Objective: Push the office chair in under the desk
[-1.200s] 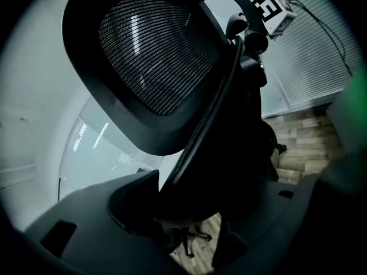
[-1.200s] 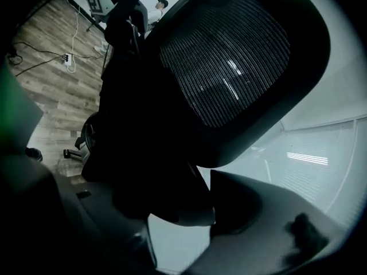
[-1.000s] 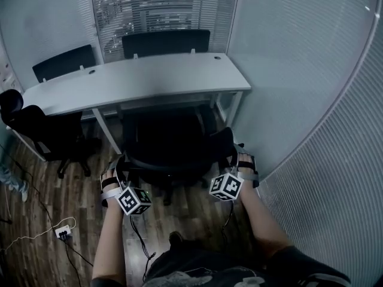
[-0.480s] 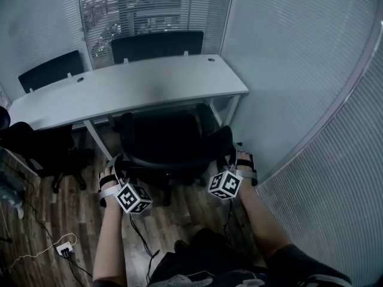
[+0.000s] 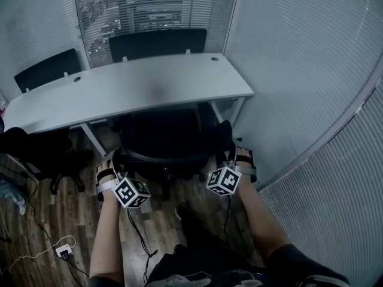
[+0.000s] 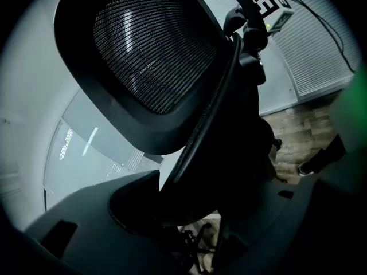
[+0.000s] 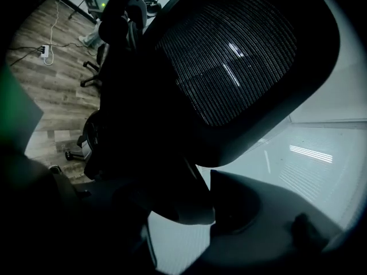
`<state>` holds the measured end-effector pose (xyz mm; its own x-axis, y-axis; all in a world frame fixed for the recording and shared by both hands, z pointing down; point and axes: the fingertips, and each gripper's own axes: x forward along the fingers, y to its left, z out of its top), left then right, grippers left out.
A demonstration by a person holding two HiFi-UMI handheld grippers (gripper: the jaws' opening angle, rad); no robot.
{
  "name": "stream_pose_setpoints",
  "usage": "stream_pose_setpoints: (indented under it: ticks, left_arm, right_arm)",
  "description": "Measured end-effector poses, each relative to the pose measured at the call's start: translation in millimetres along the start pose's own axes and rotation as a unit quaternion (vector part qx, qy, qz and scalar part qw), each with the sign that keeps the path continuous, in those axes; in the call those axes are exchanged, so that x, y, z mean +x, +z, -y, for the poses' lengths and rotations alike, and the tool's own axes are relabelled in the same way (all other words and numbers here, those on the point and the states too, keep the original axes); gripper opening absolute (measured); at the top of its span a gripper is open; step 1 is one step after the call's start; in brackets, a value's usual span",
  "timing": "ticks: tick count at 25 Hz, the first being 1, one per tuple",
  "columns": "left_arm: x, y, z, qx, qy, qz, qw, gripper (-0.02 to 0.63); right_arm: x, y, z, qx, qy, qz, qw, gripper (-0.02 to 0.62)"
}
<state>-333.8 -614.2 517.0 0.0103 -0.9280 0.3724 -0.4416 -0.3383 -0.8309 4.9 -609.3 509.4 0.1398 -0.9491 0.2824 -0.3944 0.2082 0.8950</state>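
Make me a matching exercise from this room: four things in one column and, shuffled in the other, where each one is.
Things
1. office chair
2. desk
3. power strip
4. left gripper

Places
A. lying on the wood floor, bottom left of the head view
B. on the left edge of the chair's back
C. standing in front of the window blinds
D. seat partly under the desktop

Pairs: 1-D, 2-C, 3-A, 4-B
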Motion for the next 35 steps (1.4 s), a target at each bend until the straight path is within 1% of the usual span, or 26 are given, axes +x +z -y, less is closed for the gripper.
stream_pose_setpoints:
  ticks: [8, 14, 22, 25, 29, 35]
  left_arm:
    - [63.5, 11.1, -21.4, 0.006, 0.018, -0.008, 0.9998, 0.268]
    - [107.3, 20.7, -33.9, 0.013, 0.025, -0.026, 0.9993, 0.264]
    - [162.9, 34.9, -50.9, 0.006, 0.025, -0.041, 0.9988, 0.261]
    - [178.3, 41.5, -55.9, 0.008, 0.026, -0.047, 0.9985, 0.261]
    - [196.9, 46.7, -57.5, 0.0, 0.029, -0.047, 0.9985, 0.261]
    - [216.6, 56.2, -63.3, 0.007, 0.04, -0.058, 0.9975, 0.259]
  right_arm:
    - [67.4, 15.3, 15.0, 0.001, -0.003, 0.022, 1.0, 0.272]
    - [116.7, 22.8, 25.3, 0.002, -0.003, 0.042, 0.999, 0.272]
    - [181.7, 33.2, 43.1, -0.004, 0.006, 0.037, 0.999, 0.272]
    - [202.7, 34.6, 48.1, -0.005, 0.006, 0.044, 0.999, 0.272]
    - [225.8, 37.4, 54.0, -0.005, 0.007, 0.057, 0.998, 0.272]
    - [254.6, 37.8, 62.1, -0.006, 0.007, 0.071, 0.997, 0.272]
